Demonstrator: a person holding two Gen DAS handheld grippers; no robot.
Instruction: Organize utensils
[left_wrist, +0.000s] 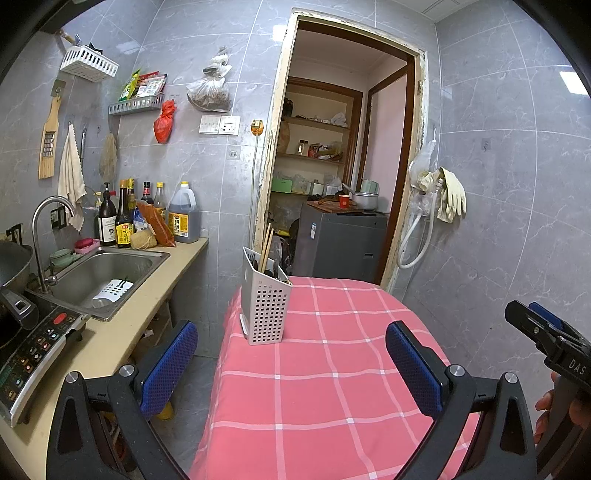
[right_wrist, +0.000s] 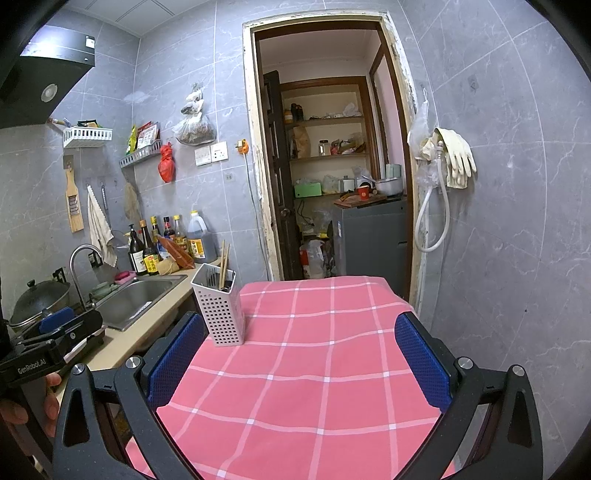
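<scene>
A white perforated utensil holder (left_wrist: 264, 302) (right_wrist: 220, 306) stands upright on the far left part of the table with the red checked cloth (left_wrist: 332, 369) (right_wrist: 314, 350). Wooden chopsticks (left_wrist: 266, 245) (right_wrist: 224, 264) and dark utensils stick out of it. My left gripper (left_wrist: 291, 360) is open above the near edge of the table, nothing between its blue pads. My right gripper (right_wrist: 299, 354) is open too and holds nothing, well short of the holder. Each gripper shows at the edge of the other's view.
A counter on the left carries a steel sink (left_wrist: 103, 275) (right_wrist: 136, 299) with a white perforated holder (left_wrist: 112, 291) lying in it, a faucet (left_wrist: 46, 221), sauce bottles (left_wrist: 123, 218) (right_wrist: 147, 251) and an induction cooker (left_wrist: 33, 347). A doorway (left_wrist: 332, 166) is behind the table. Rubber gloves (right_wrist: 456, 157) hang on the right wall.
</scene>
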